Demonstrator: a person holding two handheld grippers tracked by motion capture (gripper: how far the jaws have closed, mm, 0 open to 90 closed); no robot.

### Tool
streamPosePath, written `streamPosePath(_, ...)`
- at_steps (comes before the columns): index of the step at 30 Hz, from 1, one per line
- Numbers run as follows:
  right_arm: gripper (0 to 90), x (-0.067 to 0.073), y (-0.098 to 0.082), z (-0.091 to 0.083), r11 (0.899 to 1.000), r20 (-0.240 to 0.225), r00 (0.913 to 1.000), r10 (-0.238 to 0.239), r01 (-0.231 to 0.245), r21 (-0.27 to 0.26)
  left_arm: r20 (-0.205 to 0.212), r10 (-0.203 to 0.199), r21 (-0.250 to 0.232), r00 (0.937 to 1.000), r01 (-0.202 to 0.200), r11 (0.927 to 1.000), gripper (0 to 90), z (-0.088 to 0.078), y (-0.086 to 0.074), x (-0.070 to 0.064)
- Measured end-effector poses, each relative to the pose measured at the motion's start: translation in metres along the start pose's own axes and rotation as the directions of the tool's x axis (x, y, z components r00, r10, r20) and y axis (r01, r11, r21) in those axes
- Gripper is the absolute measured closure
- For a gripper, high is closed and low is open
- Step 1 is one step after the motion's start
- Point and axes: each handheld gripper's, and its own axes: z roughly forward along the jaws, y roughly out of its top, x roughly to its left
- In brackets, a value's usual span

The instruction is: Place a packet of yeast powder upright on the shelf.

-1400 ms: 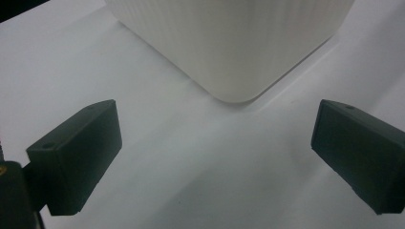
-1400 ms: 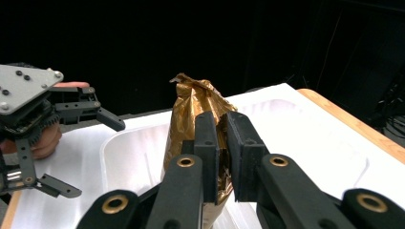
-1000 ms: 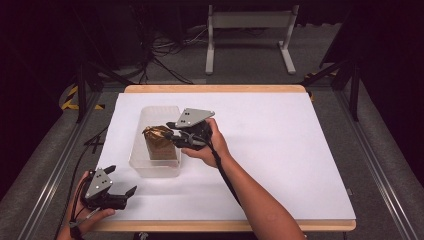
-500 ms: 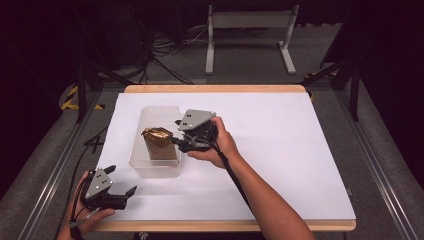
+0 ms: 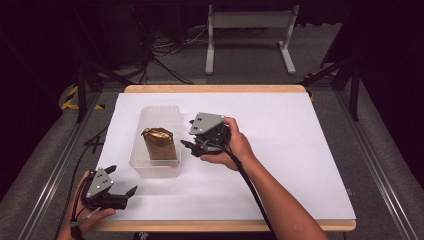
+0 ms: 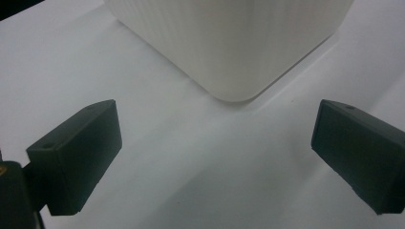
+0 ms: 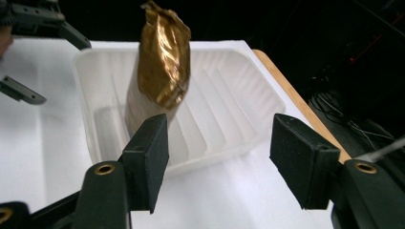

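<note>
A gold foil bag (image 5: 159,143) stands upright inside a clear ribbed plastic container (image 5: 156,170) left of the table's middle. My right gripper (image 5: 192,146) is just right of the container, open, its jaws pointing at the bag and holding nothing. In the right gripper view the bag (image 7: 165,57) rises from the container (image 7: 215,148) beyond my open right gripper (image 7: 222,162). My left gripper (image 5: 121,179) rests near the front left corner, open and empty. In the left gripper view a rounded corner of the container (image 6: 234,43) lies ahead of the left gripper (image 6: 215,157).
A white sheet (image 5: 300,150) covers the wooden table, with a wide bare stretch right of my right hand. The table's front edge runs just below my left hand. A metal stand (image 5: 250,30) and cables lie on the dark floor beyond the far edge.
My right gripper has drawn back to the right, away from the gold bag and out over the container's rim. The bag stays standing in the container. The left gripper has not moved.
</note>
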Motion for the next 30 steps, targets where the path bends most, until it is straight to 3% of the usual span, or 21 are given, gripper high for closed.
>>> streamPosePath(11, 35.3, -0.010, -0.023, -0.019, 0.998, 0.050, 0.9988, -0.001, -0.002, 0.057, -0.002, -0.004, 0.000, 1.0000, 0.004, 1.0000, 4.0, 0.000, 0.000, -0.001)
streamPosePath(30, 31.4, -0.026, -0.068, -0.044, 0.986, 0.140, 0.9901, 0.011, -0.034, 0.164, 0.001, 0.001, 0.008, 1.0000, -0.001, 1.0000, 4.0, 0.001, 0.001, -0.001)
